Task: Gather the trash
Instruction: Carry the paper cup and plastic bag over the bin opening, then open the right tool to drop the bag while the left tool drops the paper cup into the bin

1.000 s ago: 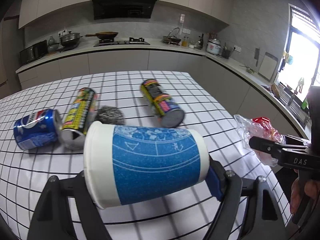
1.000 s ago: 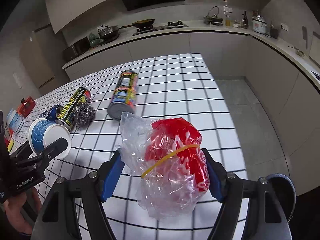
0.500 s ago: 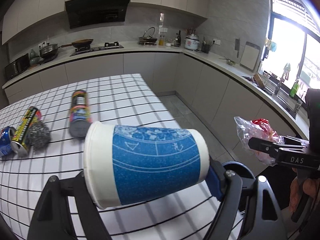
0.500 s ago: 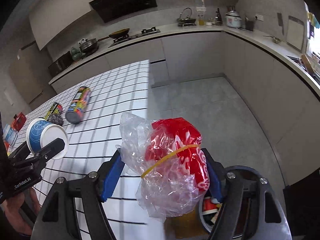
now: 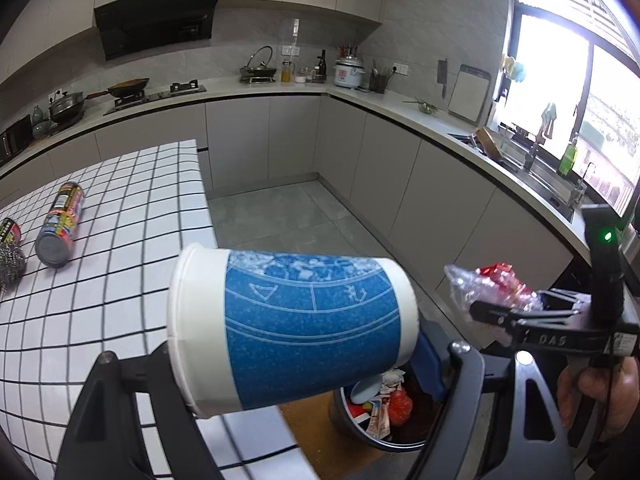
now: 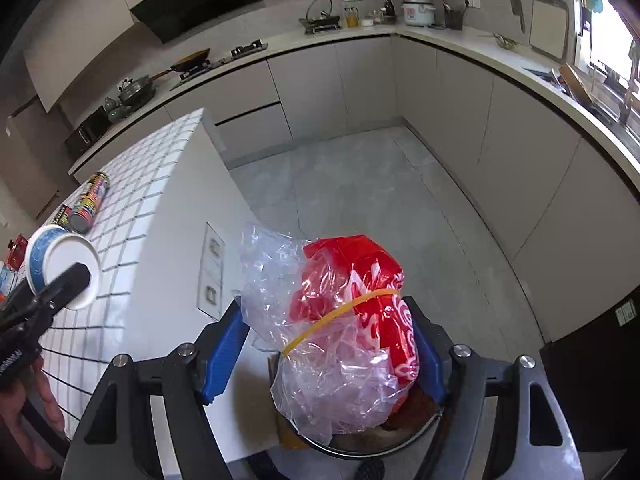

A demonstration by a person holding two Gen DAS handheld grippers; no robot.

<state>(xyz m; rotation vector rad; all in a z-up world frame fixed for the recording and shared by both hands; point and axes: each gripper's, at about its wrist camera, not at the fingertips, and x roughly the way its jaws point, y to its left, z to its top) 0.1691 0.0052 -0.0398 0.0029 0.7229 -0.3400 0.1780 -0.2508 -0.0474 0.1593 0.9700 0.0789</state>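
The left tongs (image 5: 294, 364) are clenched on a paper cup (image 5: 292, 328) that lies sideways between the pads, its white rim toward the left of the frame and its base toward the right; gripped across the body like this, the cup sits steady for carrying and, by my reading, should fall freely once the pads part. The cup is white with a wide blue band printed with pale lines and symbols, and it looks uncrushed. In the lower right of the left wrist view, just past the cup's base, the dark round trash bin (image 5: 400, 446) stands on the floor beside the counter (image 5: 120, 280), already holding scraps of paper and red wrapping. The right tongs (image 6: 328, 344) are grasping a crumpled plastic bag (image 6: 336, 320), clear film bunched around a red printed part and cinched by a yellow rubber band (image 6: 340, 316); the blue pads squeeze it from both sides, which keeps so loose a bundle from slipping. In the right wrist view the bag hangs directly above the bin's rim at the bottom centre of the frame, so I judge the drop is close for this hand, while the cup seems to need a little more travel toward the bin. On the counter at the left of the left wrist view lie a printed can (image 5: 60, 224) and a steel scourer (image 5: 10, 264), both on their sides and apparently awaiting collection.
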